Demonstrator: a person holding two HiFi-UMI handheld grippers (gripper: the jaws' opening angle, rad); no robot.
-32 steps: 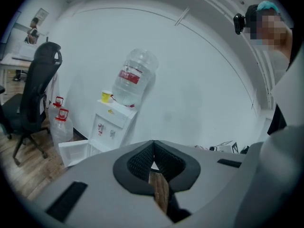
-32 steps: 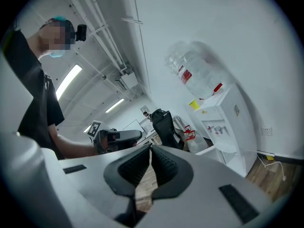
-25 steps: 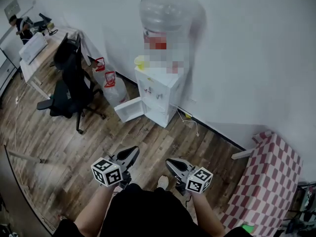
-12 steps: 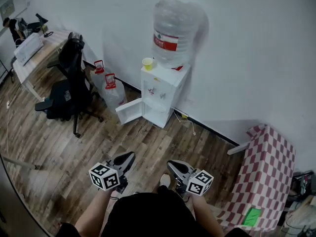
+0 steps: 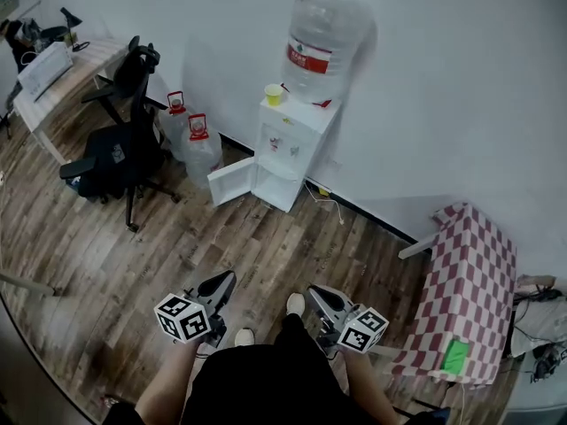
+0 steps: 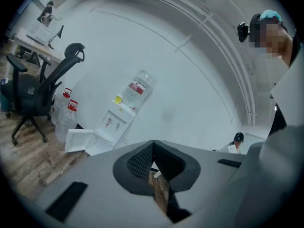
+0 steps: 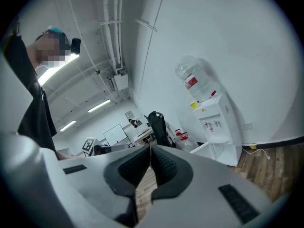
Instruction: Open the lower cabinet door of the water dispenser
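Head view: left claw (image 5: 228,278) and right claw (image 5: 314,291) are both pressed together, empty. Water dispenser (image 5: 292,144) stands well ahead of both claws, against the wall. Its lower cabinet door (image 5: 232,182) already hangs open, on my left claw's side.

Risk: if I come in close, a claw could knock the door or tip the yellow cup (image 5: 273,95) on top.

Count: one dispenser, one door, one cup, one mounted bottle (image 5: 321,47), two spare jugs (image 5: 201,146), two claws.

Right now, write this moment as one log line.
lower cabinet door: open | left gripper: shut, empty | right gripper: shut, empty | both away from water dispenser
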